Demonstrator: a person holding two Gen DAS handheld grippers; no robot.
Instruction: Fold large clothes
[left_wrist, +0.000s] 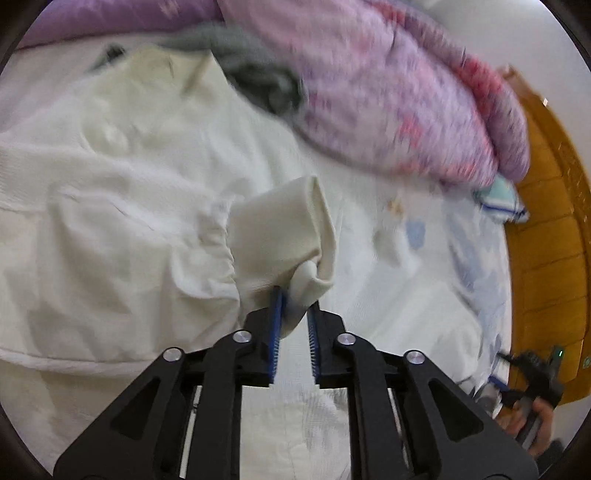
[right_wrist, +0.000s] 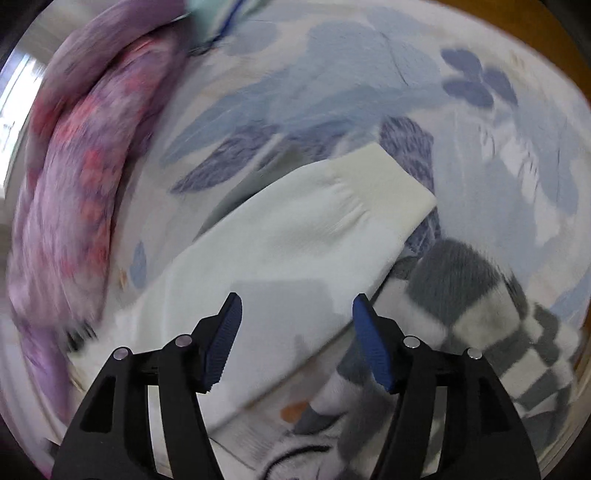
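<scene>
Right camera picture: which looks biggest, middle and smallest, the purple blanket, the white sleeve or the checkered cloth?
1. Purple blanket and white sleeve look about alike; the sleeve lies nearer the camera, so I won't rank them.
2. Checkered cloth, smallest; it is partly hidden.

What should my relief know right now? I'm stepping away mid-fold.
Left gripper: jaws shut on the cream sleeve cuff, lifted off the white garment spread on the bed.
Right gripper: jaws open, empty, above the other sleeve, which lies flat on the floral sheet beside a checkered blanket.
Done: one cuff picked up.
Left: fold both sleeves in, then the body. Purple duvet crowds the far side.
</scene>
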